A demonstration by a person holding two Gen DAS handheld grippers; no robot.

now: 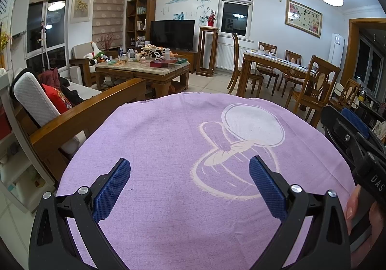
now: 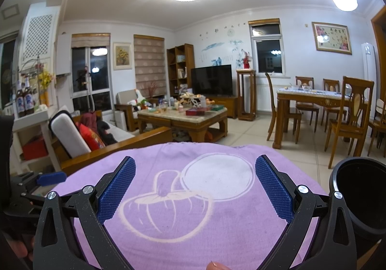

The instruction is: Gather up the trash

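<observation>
Both of your grippers sit low over the purple cloth point(image 1: 168, 149), and neither one holds anything. The left gripper point(image 1: 190, 188) has its fingers spread wide apart with only cloth between them; the right gripper point(image 2: 195, 188) is the same, fingers apart over the pale print near the cloth's far edge.

No trash shows on the cloth itself. A black bin point(image 2: 361, 197) stands just beside the cloth's right edge, close to your right gripper, its dark mouth tilted toward the camera. The only clutter in view lies well apart, on the coffee table point(image 1: 144, 69) across the room: small bottles, boxes and wrappers, too small to sort into rubbish and keepers from here.

Expect scraps there to be light and soft, likely to crumple or slide, so pinch them across a folded or thick part rather than a loose edge. Anything rigid, like a bottle, take around its middle.
</observation>
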